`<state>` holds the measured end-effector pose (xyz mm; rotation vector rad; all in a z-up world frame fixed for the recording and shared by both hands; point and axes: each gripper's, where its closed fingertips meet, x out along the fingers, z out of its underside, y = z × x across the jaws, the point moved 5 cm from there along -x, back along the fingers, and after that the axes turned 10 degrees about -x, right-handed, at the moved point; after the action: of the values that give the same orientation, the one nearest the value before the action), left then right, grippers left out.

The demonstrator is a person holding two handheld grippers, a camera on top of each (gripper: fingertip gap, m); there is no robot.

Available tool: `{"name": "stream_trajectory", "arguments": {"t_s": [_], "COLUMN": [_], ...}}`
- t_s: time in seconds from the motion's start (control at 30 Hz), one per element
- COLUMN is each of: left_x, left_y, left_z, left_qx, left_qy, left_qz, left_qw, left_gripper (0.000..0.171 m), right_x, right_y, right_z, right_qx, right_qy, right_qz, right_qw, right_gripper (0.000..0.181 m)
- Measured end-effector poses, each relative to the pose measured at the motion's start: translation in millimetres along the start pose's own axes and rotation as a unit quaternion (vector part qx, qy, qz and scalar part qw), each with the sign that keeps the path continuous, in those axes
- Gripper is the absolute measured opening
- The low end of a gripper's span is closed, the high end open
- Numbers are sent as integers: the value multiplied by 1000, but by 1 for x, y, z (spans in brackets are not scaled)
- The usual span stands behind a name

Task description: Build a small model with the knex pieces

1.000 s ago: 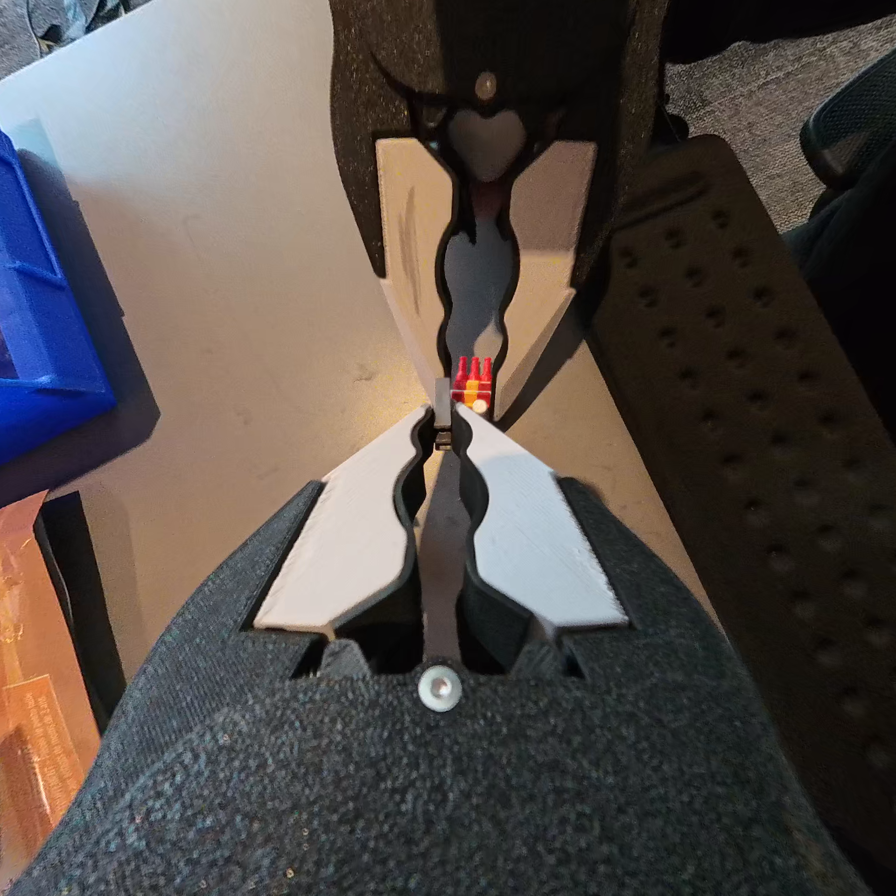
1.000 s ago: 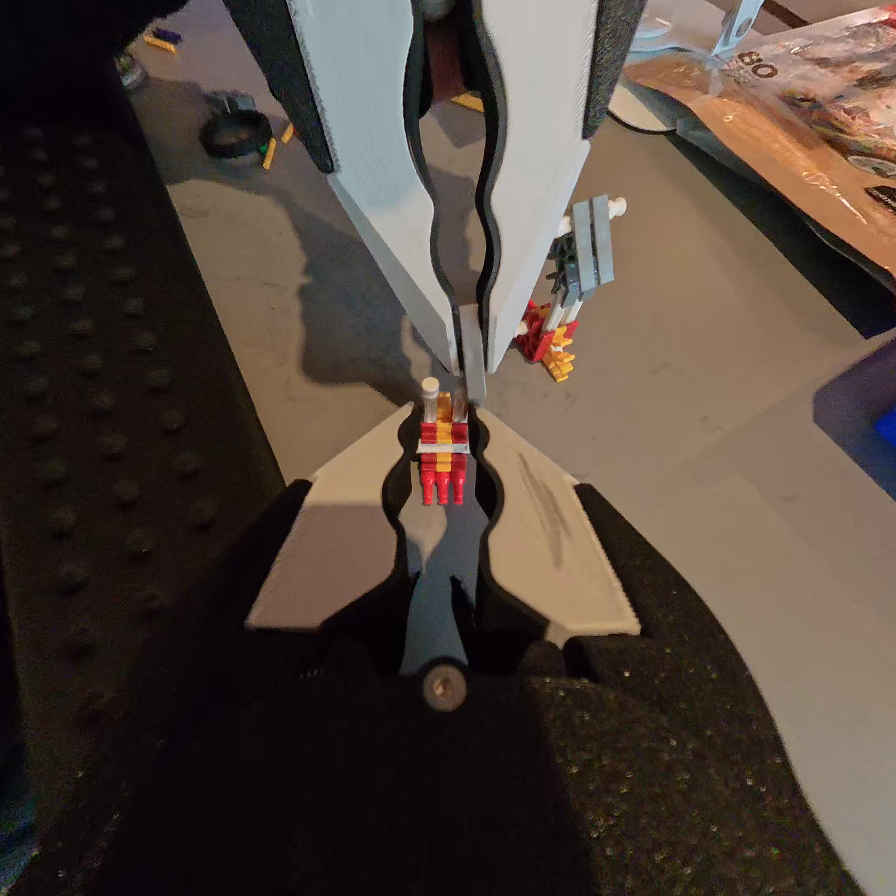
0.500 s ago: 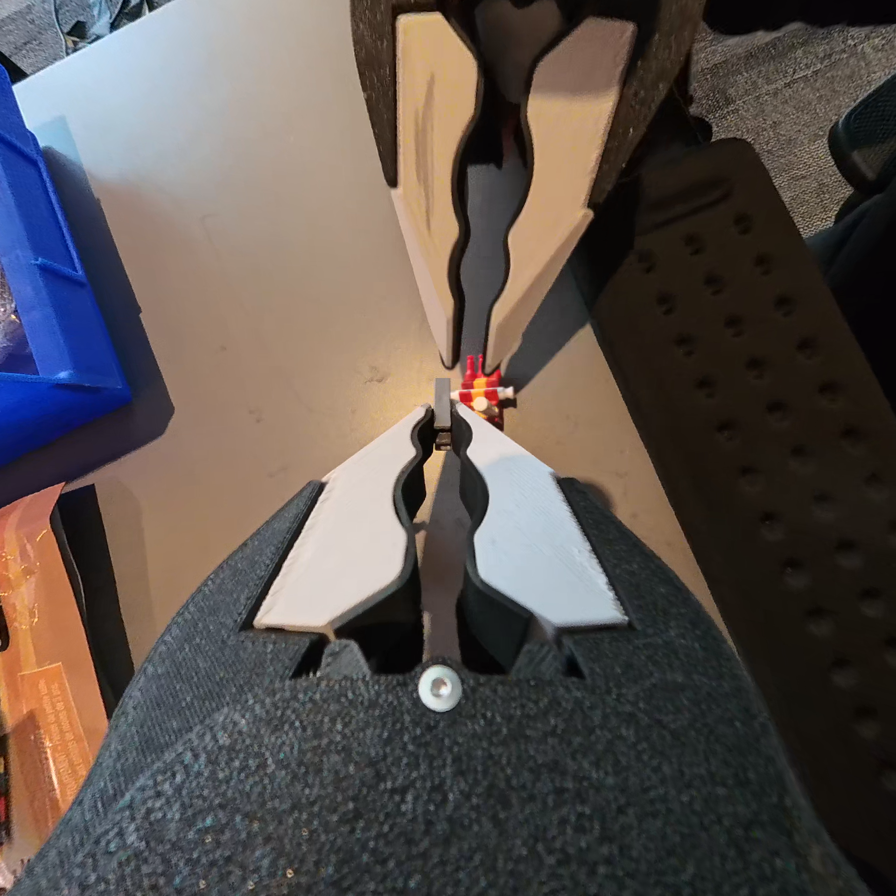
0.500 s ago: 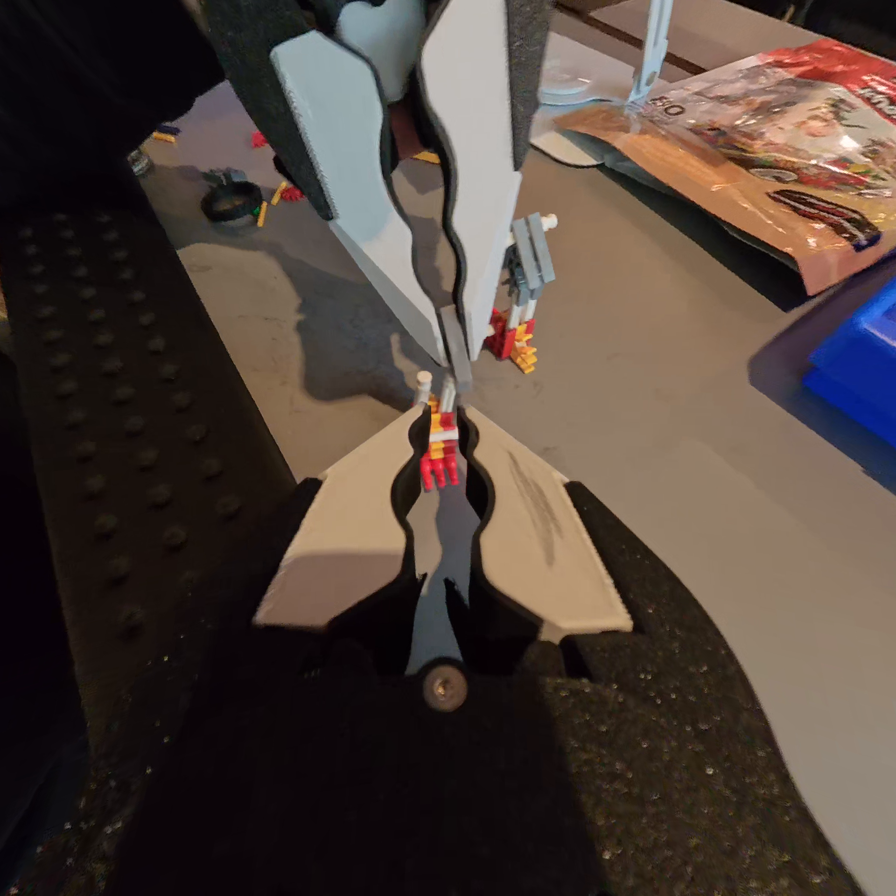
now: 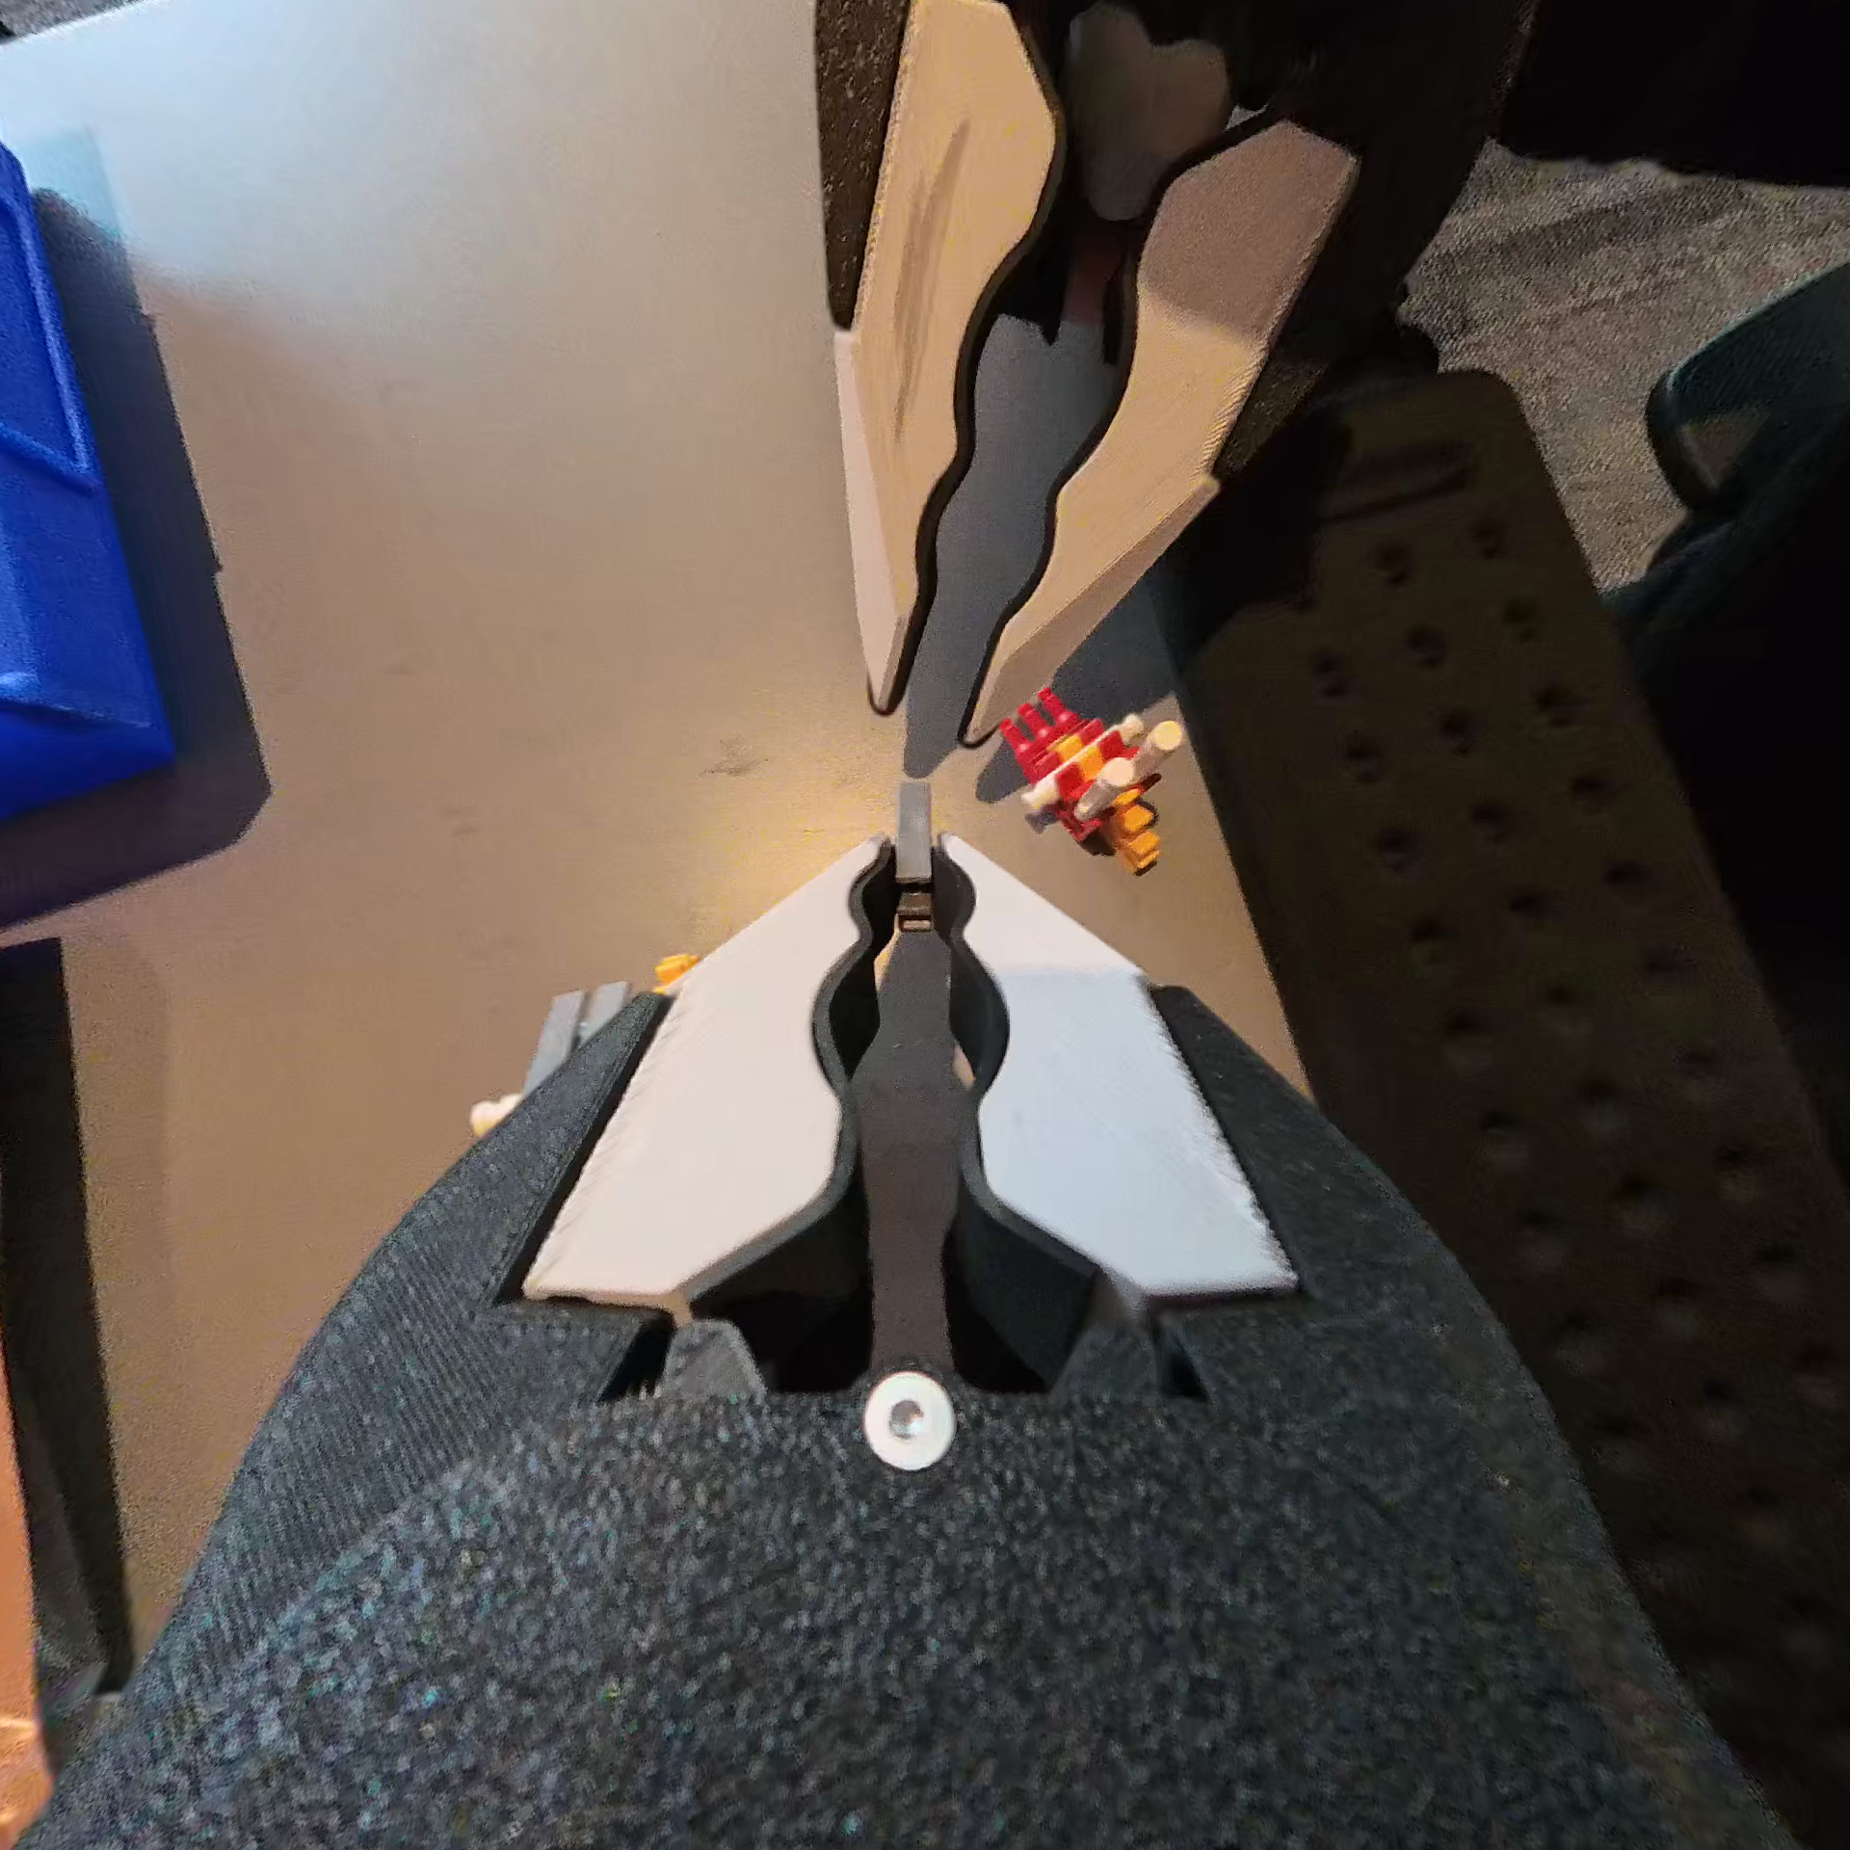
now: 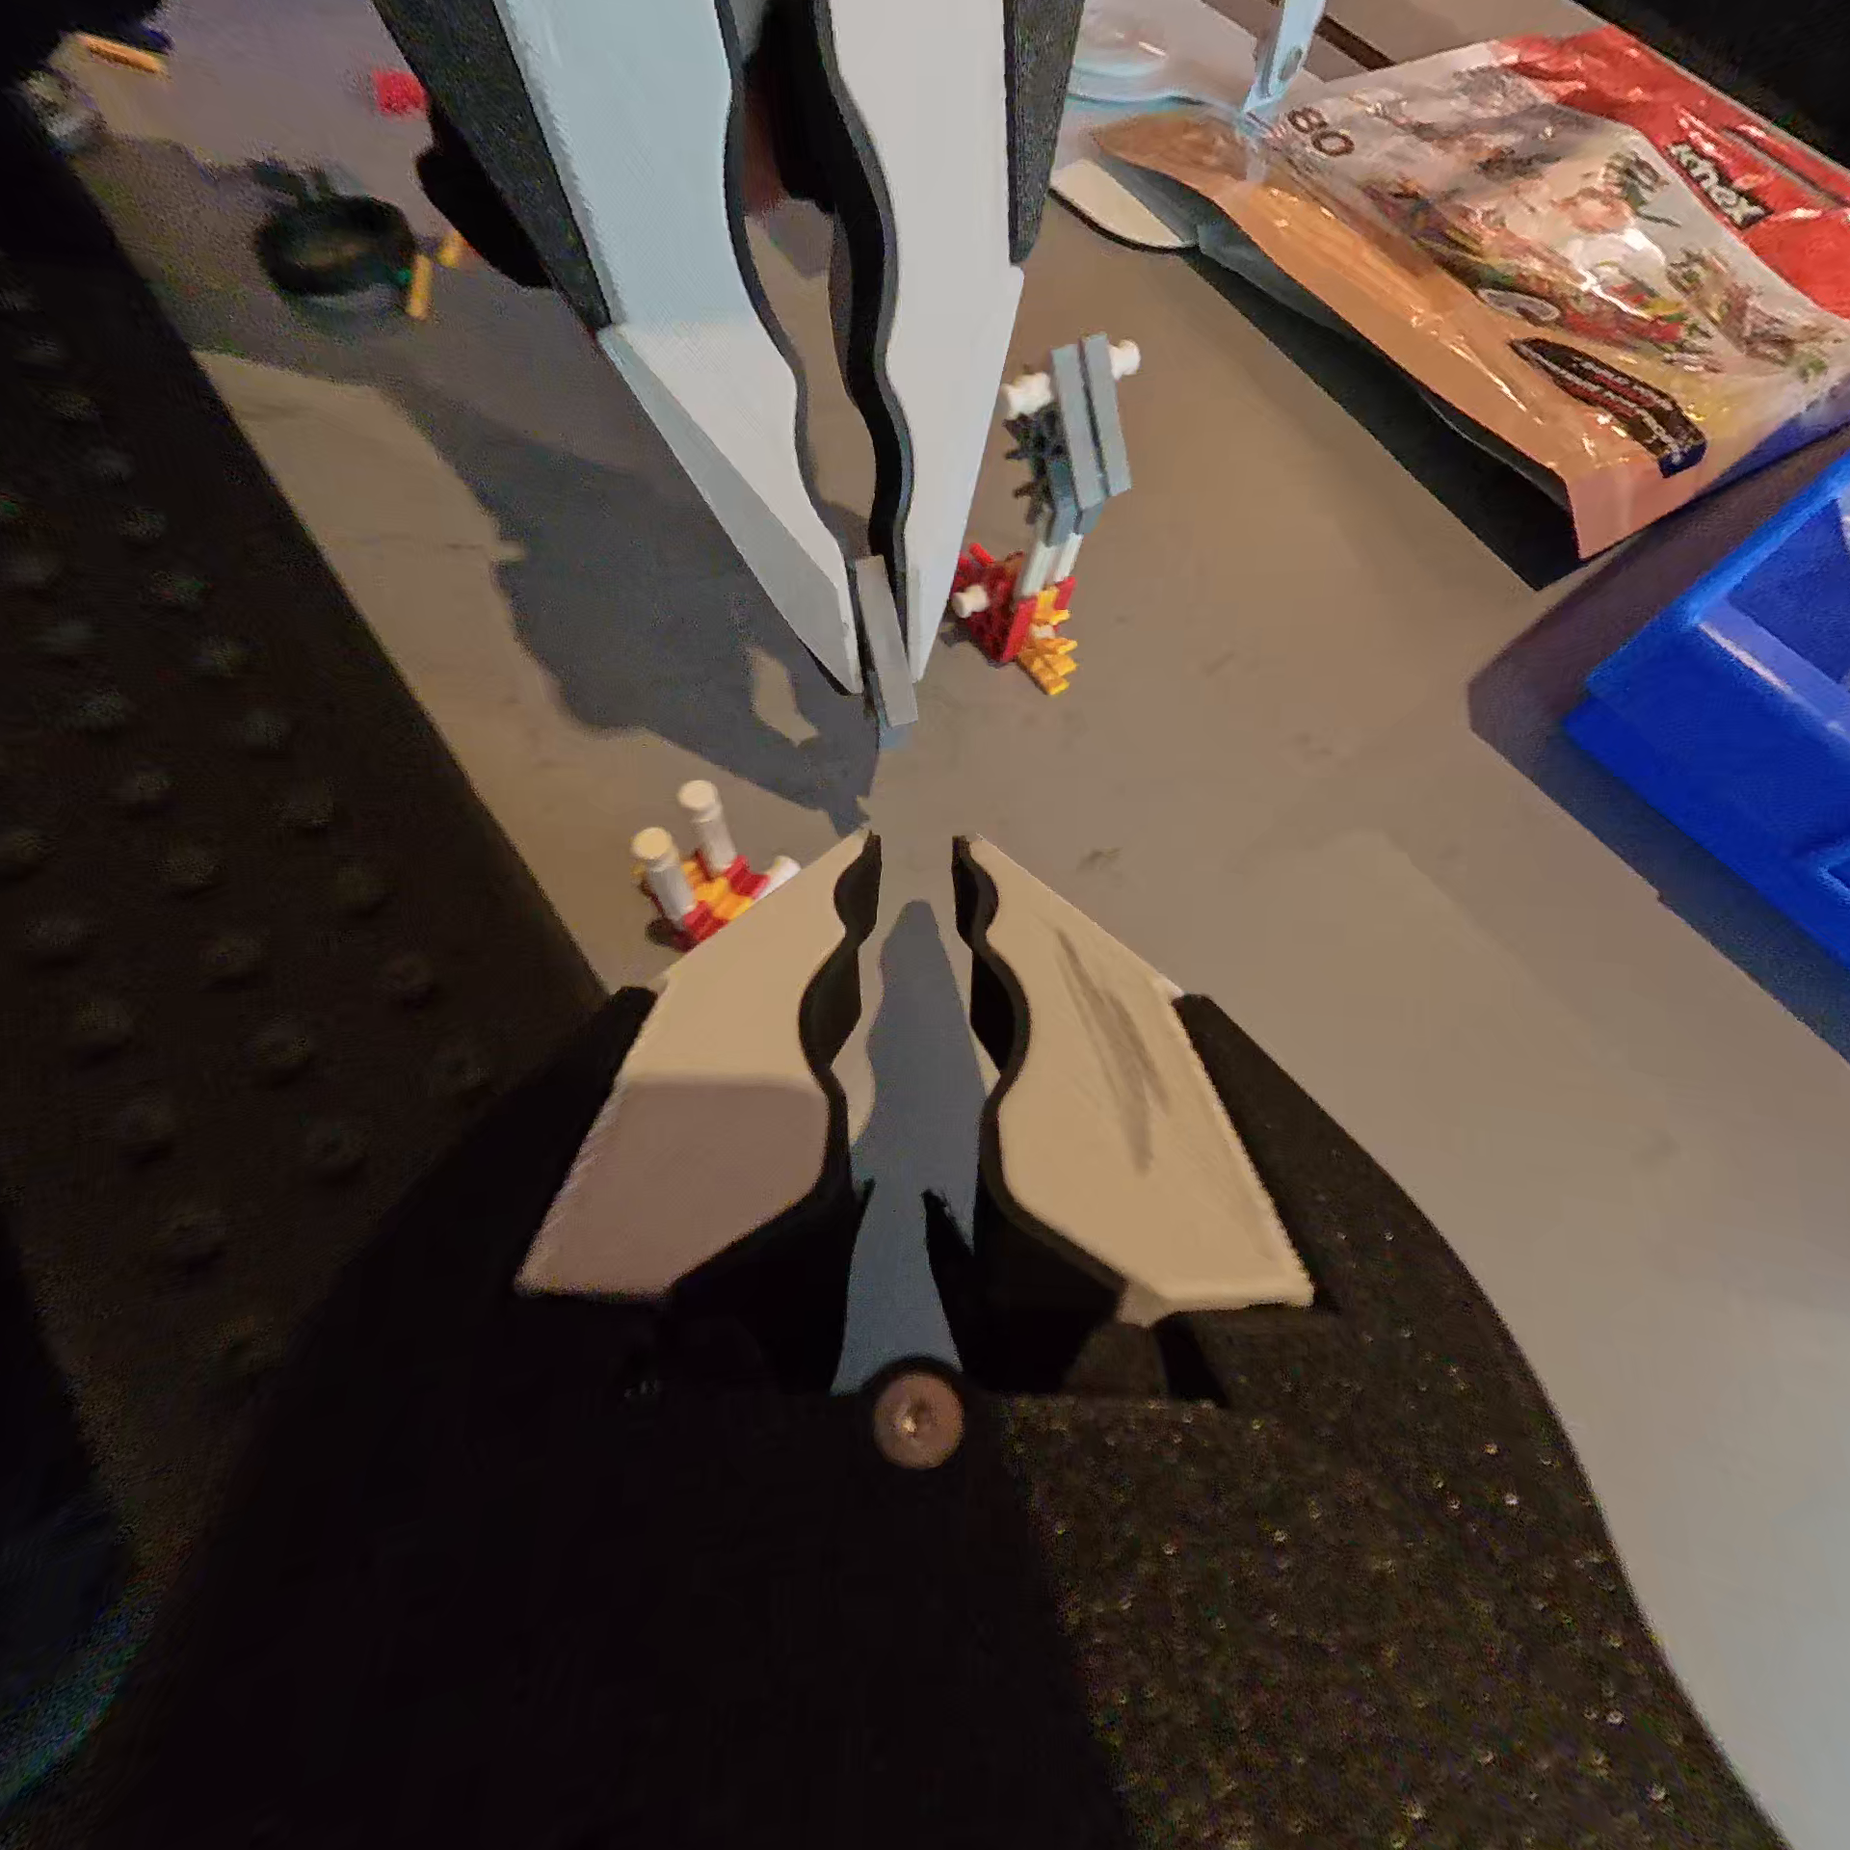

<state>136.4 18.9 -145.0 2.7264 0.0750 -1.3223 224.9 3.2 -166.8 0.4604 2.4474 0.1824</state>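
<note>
Grey desk (image 6: 1301,951), dim room, black perforated mat (image 5: 1502,901) along the edge. Left gripper (image 5: 913,846) is clamped on a small grey rod (image 5: 913,816); right gripper (image 6: 916,849) sits slightly parted, empty. Red-and-yellow clump (image 6: 701,881) lies just left of the right tips. I'd square up on it before squeezing.

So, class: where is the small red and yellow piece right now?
In the right wrist view the piece lies on the table, just left of the open right gripper, beside the black mat.
</note>
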Motion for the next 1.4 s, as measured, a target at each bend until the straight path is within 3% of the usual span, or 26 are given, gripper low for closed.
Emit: {"name": "stream_trajectory", "arguments": {"t_s": [0.3, 0.6, 0.9, 1.1, 1.33, 1.4], "left_x": [2, -3, 1, 8, 8, -1], "left_y": [21, 29, 31, 18, 2, 0], "left_z": [10, 17, 18, 35, 50, 54], "left_qx": [-109, -198, -192, -255, -282, -268], "left_qy": [48, 110, 101, 67, 64, 65], "left_qz": [-6, 45, 36, 72, 15, -10], "left_qw": [993, 973, 976, 962, 957, 961], "left_gripper": [6, 5, 6, 7, 45, 46], "right_x": [-10, -12, -7, -14, -15, -15], "right_y": [-28, -37, -38, -36, -34, -36], "right_z": [-7, -10, -12, -7, -6, -5], "right_qx": [-22, -49, -40, -27, -22, -24], "right_qy": [37, 27, 32, 32, 31, 27], "right_qz": [-41, 4, -7, -7, -13, -20], "right_qw": [998, 998, 999, 999, 999, 999], "right_gripper": [21, 22, 17, 18, 18, 18]}}
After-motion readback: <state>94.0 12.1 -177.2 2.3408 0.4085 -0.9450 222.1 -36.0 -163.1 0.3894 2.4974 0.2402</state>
